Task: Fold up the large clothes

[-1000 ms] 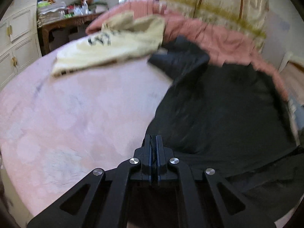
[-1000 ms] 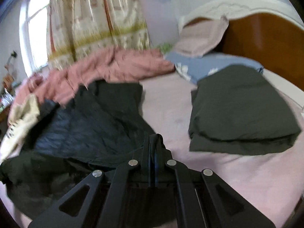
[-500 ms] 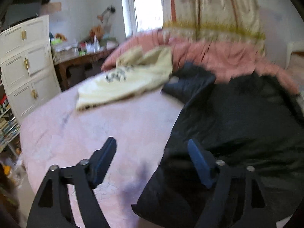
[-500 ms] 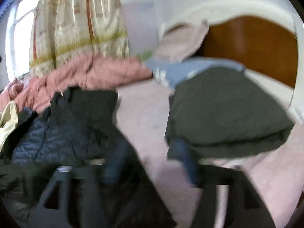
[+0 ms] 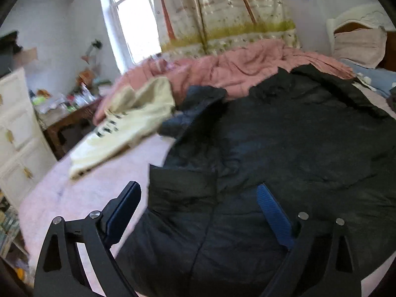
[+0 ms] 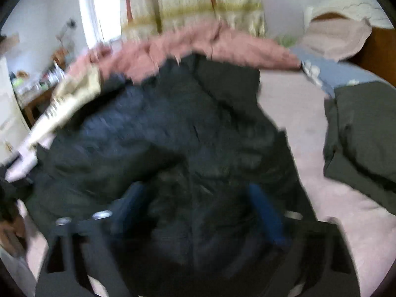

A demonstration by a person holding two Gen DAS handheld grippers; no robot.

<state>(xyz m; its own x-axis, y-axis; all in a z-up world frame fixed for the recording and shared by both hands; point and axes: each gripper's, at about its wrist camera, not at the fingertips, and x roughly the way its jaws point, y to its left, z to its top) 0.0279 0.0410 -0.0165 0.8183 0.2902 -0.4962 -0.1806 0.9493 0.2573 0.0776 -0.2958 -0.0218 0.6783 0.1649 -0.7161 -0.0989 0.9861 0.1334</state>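
Pink bed (image 5: 81,188) bears black jacket (image 5: 284,148); both tools gape.

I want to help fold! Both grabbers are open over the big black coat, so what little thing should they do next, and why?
Probably lower the left gripper and pinch the black coat at its near left edge. Both it and the right gripper are open, holding nothing, and the coat lies rumpled on the pink bed, so it needs a fresh grip before any fold.

Home bedroom — bed (image 5: 81,188), headboard (image 6: 381,49), curtain (image 5: 222,12), white cabinet (image 5: 14,133).
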